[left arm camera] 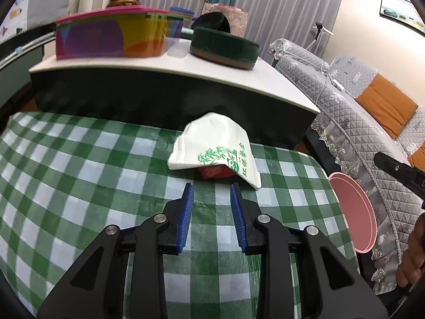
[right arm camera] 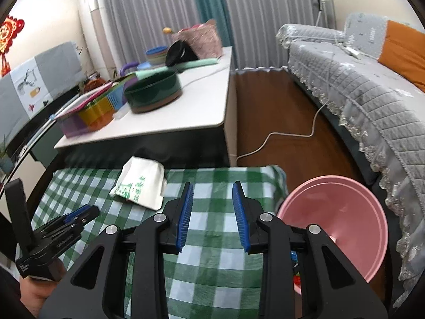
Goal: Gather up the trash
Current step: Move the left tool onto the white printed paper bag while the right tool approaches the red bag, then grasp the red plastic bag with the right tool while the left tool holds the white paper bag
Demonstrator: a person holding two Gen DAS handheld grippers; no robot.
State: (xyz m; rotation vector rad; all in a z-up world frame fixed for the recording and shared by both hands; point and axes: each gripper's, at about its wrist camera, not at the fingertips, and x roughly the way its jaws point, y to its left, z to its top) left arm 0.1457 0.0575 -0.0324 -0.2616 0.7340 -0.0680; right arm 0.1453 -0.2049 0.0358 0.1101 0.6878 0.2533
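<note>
Trash: a white paper bag (left arm camera: 212, 146) at twelve o'clock of the spread left tool (left arm camera: 212, 188). Right tool (right arm camera: 212, 187), also spread, hovers beside the pink basin (right arm camera: 345, 212). Best pinch the bag's near edge.

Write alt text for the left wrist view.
The open left gripper hovers over a green checked tablecloth, aimed at a white printed paper bag lying over something red. A pink basin sits off the table's right edge.

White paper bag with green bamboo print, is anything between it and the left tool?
Nothing visible. Only bare green checked tablecloth lies between the open left tool and the white paper bag, which partly covers something red.
</note>
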